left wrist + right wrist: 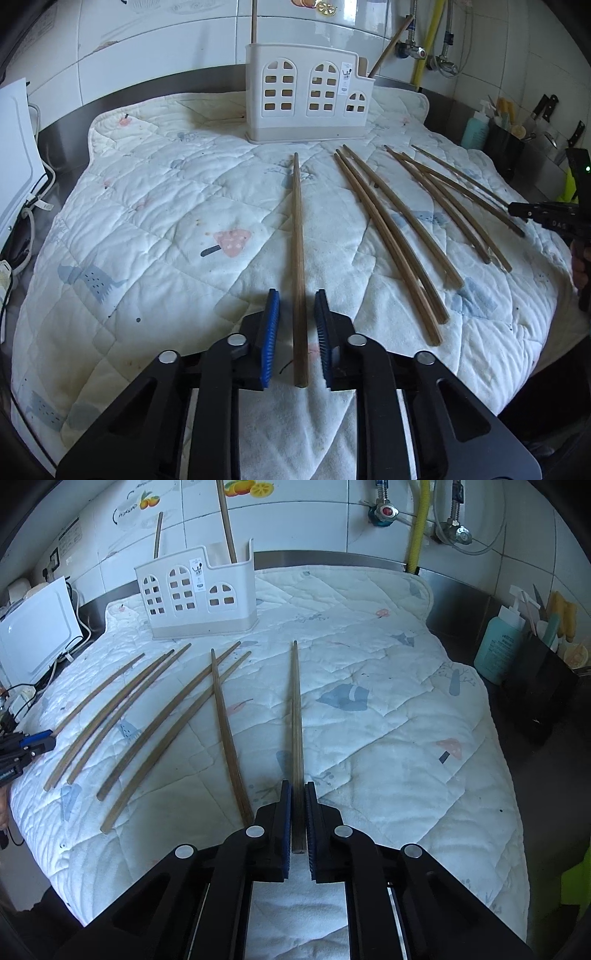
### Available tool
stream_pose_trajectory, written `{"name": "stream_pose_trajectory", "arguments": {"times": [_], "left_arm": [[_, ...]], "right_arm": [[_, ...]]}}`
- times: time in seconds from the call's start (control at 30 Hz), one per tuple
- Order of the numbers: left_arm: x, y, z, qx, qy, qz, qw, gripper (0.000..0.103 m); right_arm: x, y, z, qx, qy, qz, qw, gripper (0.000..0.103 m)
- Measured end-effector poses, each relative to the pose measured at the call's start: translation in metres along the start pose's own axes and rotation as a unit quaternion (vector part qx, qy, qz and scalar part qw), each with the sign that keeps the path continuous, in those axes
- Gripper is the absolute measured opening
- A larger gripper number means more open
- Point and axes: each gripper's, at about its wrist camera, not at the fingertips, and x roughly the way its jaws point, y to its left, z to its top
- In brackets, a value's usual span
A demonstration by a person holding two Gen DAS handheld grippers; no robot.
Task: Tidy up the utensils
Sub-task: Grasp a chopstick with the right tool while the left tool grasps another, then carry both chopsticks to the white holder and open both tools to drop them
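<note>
Wooden chopstick (297, 738) sits clamped at its near end in the right gripper (297, 814); left gripper (295, 332) straddles another chopstick (298, 258), pads not touching. Long overhang may swing and miss the far holder (199, 590).

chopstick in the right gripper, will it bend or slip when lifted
The chopstick looks like stiff wood, so it probably stays straight. The right gripper pinches only its thick end, so the long tip may droop or pivot. Probably light.
</note>
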Motion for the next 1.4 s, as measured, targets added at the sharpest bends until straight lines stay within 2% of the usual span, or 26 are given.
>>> {"name": "stream_pose_trajectory", "arguments": {"times": [0.13,0.33,0.63,0.97,1.13,1.3,1.4], "left_arm": [[-0.002,-0.002,0.0,0.011,-0.004,0.011,0.9999,0.005],[-0.018,-0.001,0.007,0.002,-0.027,0.006,0.9996,0.005],[-0.056,0.007,0.035,-0.013,-0.082,-0.011,0.9965,0.005],[-0.07,0.019,0.087,-0.02,-0.109,-0.033,0.9933,0.005],[-0.073,0.022,0.109,-0.016,-0.121,-0.033,0.9919,0.005],[-0.07,0.025,0.13,-0.017,-0.129,-0.04,0.9907,0.005],[-0.069,0.026,0.145,-0.015,-0.135,-0.039,0.99,0.005]], "right_arm": [[-0.015,0.004,0.002,0.007,-0.02,-0.007,1.0,0.007],[-0.055,0.017,0.015,-0.001,-0.069,-0.027,0.997,0.007],[-0.105,0.034,0.048,-0.025,-0.127,-0.027,0.991,0.007],[-0.138,0.051,0.117,-0.063,-0.155,0.001,0.986,0.007],[-0.15,0.059,0.159,-0.073,-0.158,0.034,0.984,0.007],[-0.145,0.073,0.197,-0.085,-0.153,0.057,0.983,0.007],[-0.135,0.082,0.218,-0.098,-0.149,0.049,0.983,0.007]]}}
